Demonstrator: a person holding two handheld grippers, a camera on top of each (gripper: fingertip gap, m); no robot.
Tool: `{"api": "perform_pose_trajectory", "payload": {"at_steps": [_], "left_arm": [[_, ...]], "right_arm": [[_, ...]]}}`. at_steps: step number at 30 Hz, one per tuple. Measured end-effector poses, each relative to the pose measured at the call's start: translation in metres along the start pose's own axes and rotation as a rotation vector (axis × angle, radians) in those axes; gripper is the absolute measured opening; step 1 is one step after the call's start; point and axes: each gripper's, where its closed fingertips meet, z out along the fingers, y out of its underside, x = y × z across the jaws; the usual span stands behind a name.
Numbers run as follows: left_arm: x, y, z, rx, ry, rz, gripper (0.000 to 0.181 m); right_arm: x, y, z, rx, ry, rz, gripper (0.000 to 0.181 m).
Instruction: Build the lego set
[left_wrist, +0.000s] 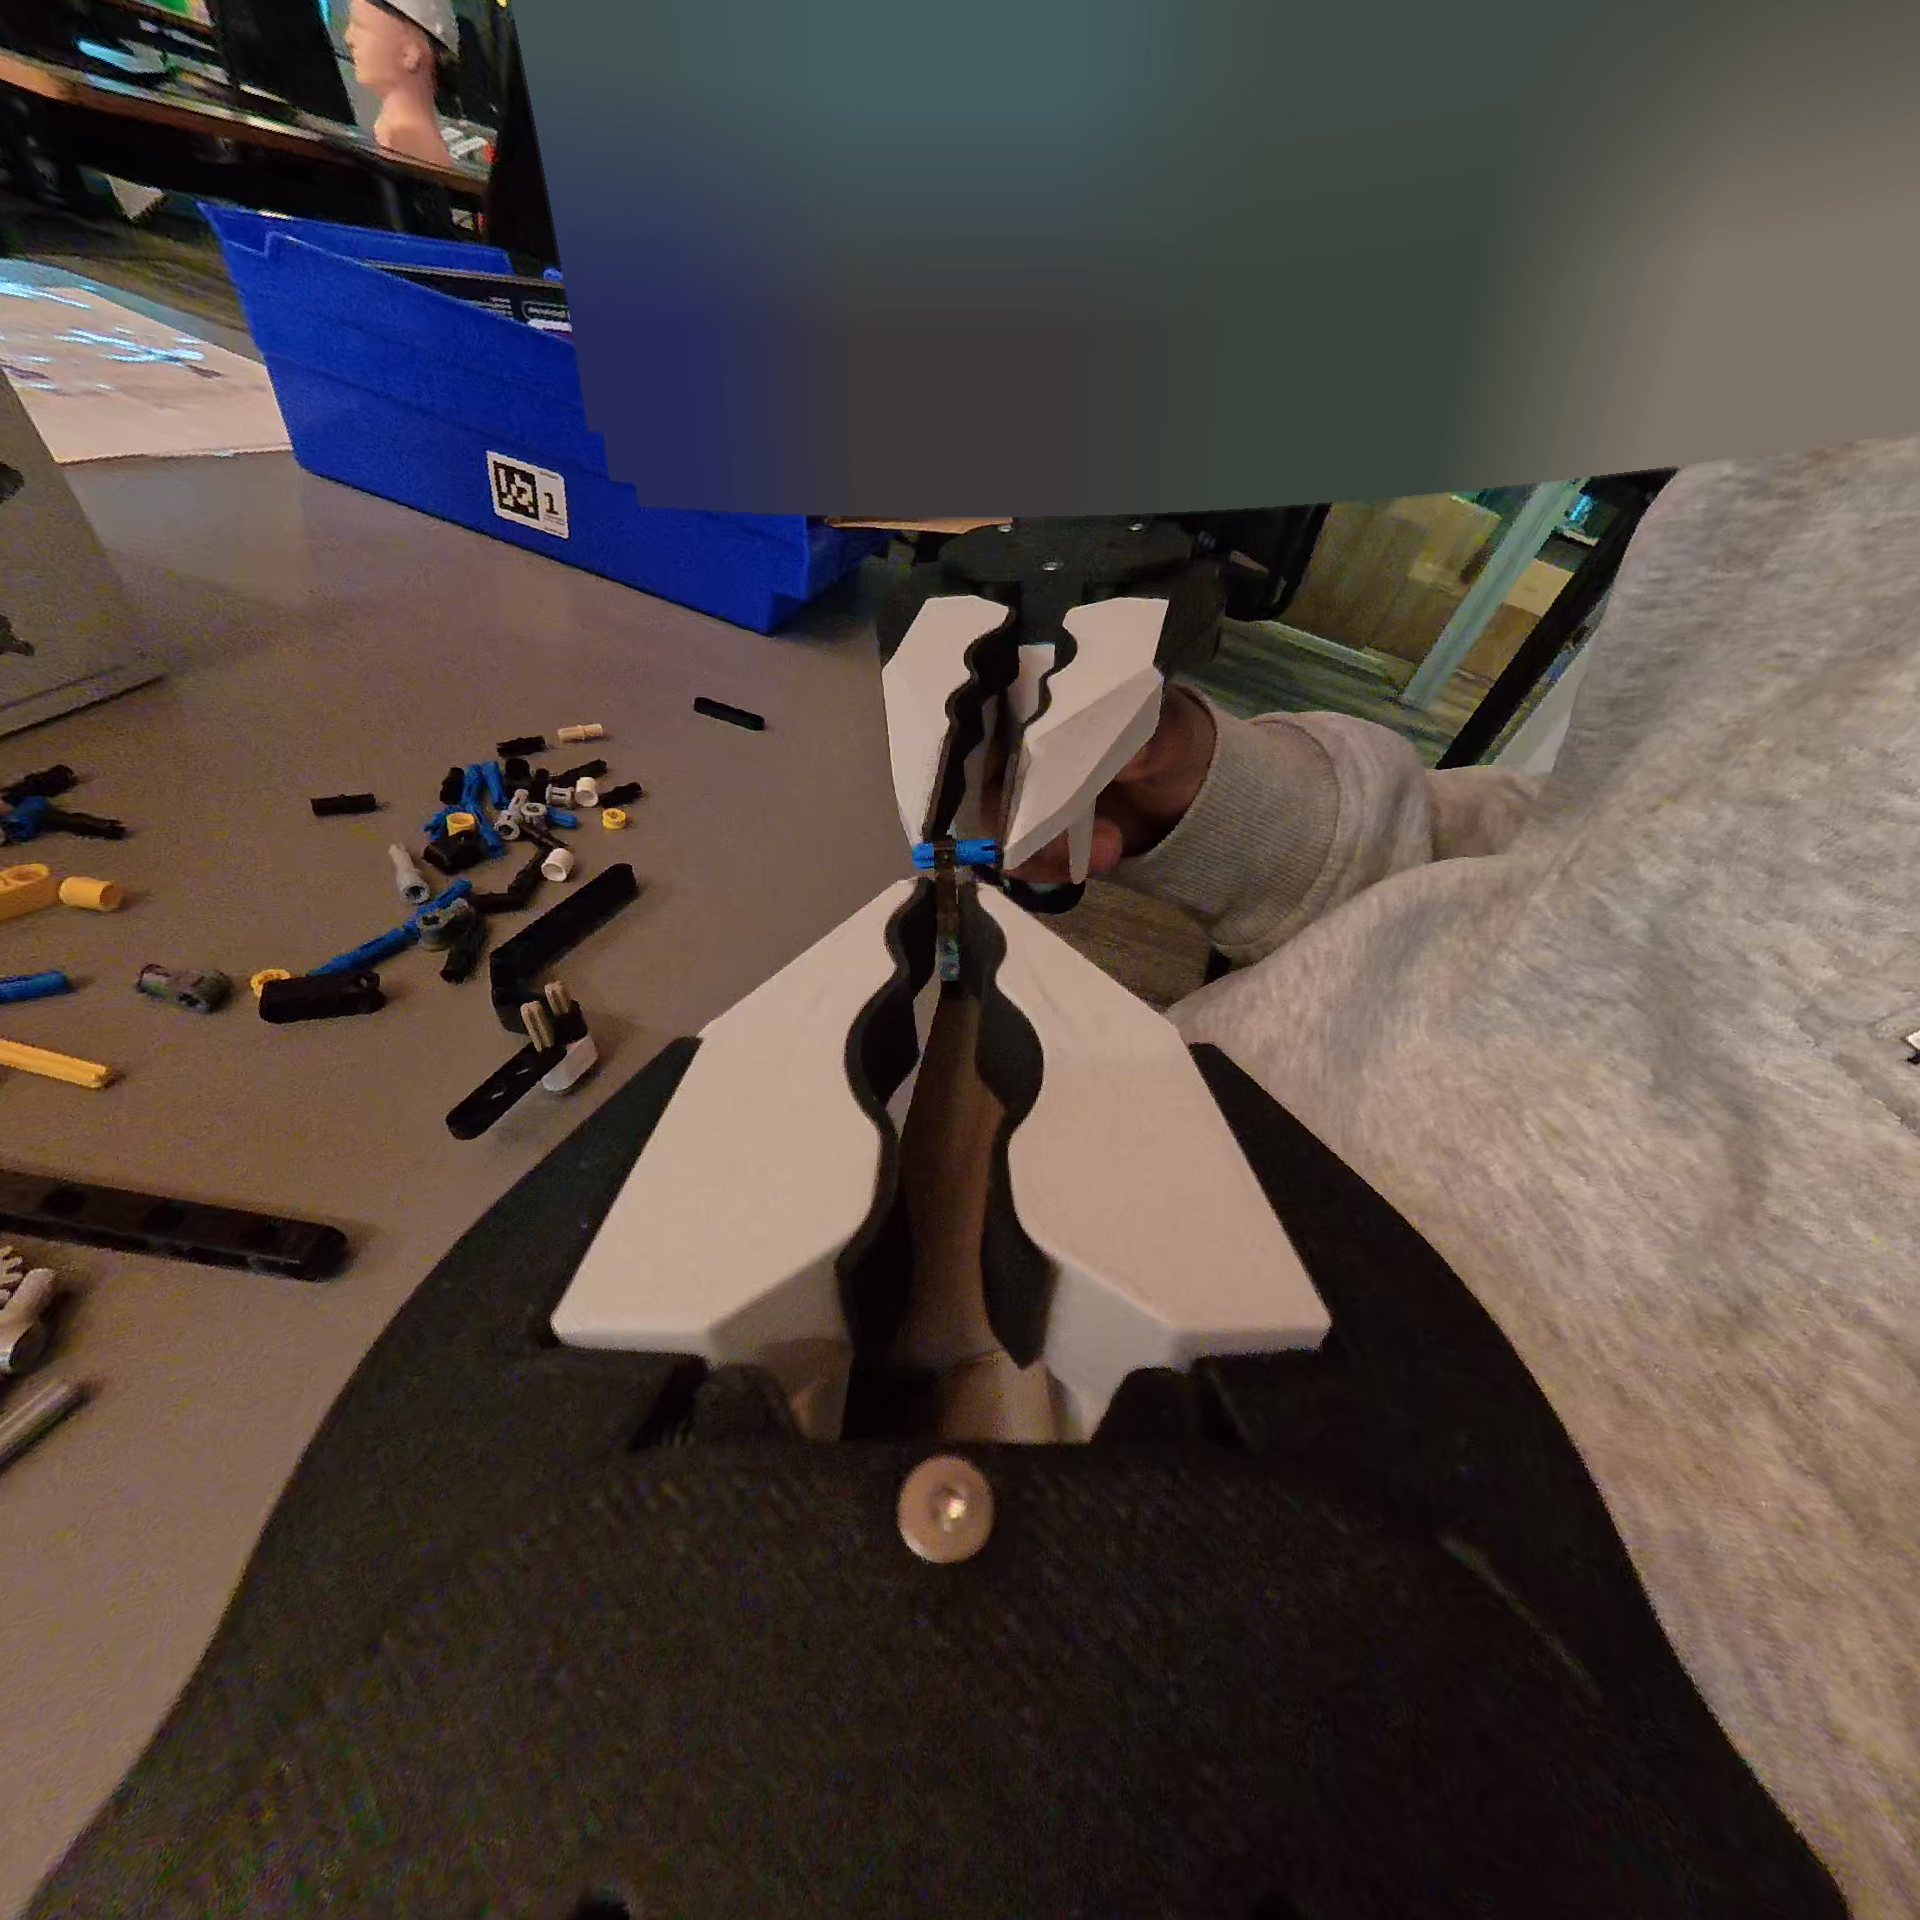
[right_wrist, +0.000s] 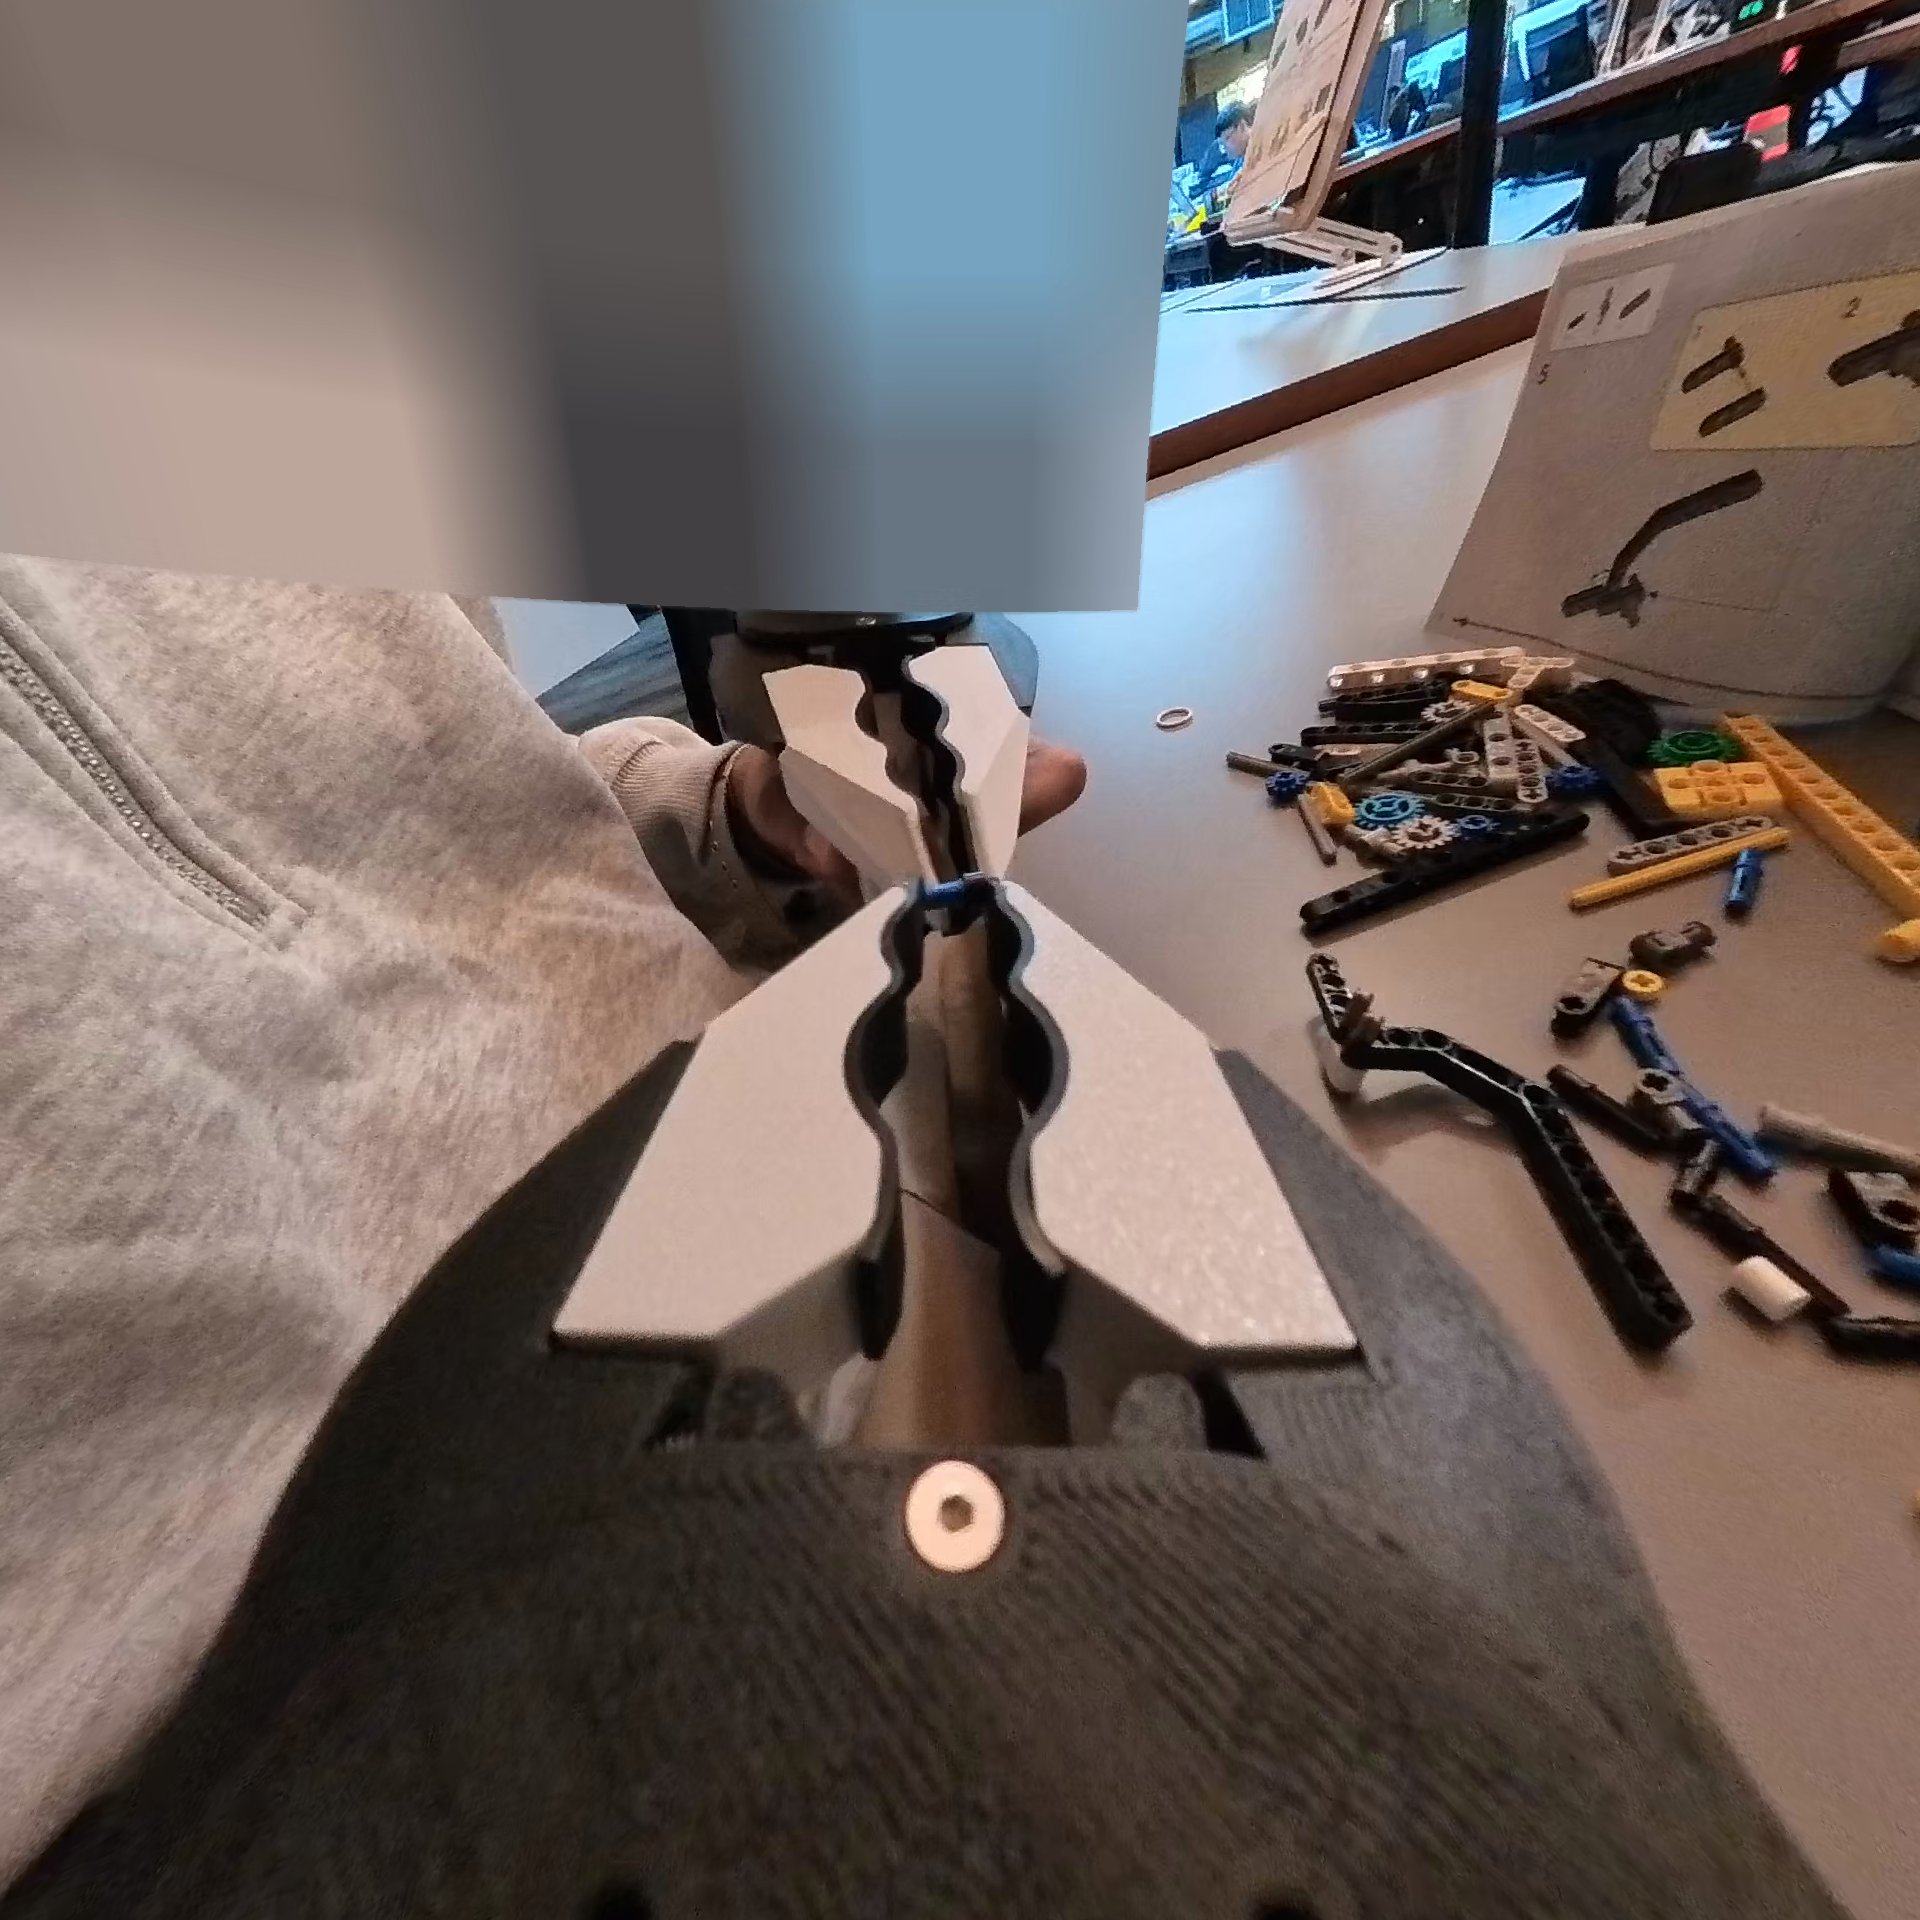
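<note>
We have both grippers raised tip to tip in front of our chest, clear of the table (left_wrist: 312, 644). Our left gripper (left_wrist: 948, 894) is clamped on a thin dark lego piece (left_wrist: 948, 935) that runs along its fingers and pokes out ahead of the tips. Our right gripper (right_wrist: 951, 902) is closed on one short blue pin (right_wrist: 948, 891), which lies crosswise to its fingers, so its long axis is square to the dark piece. In the left wrist view that blue pin (left_wrist: 956, 854) sits right at the far end of the dark piece, touching it or all but; whether it has seated in a hole we cannot tell.

We judge the coming move turns on pushing the pin along its own axis through the piece, so the right gripper, which holds it, should drive while the left holds steady.

To the left gripper's left lies a loose scatter of small black, blue and yellow parts (left_wrist: 499, 821); to the right gripper's right, a bent black beam (right_wrist: 1538, 1132), one instruction sheet (right_wrist: 1704, 457) propped up and a heap of gears and beams (right_wrist: 1507, 769).
</note>
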Motion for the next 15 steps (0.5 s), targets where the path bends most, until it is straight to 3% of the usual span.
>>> {"api": "perform_pose_trajectory", "payload": {"at_steps": [15], "left_arm": [[-0.0053, -0.0011, -0.0008, 0.003, -0.048, 0.054, 0.001]], "right_arm": [[0.0044, -0.0015, 0.0017, 0.029, 0.017, -0.014, 0.010]]}}
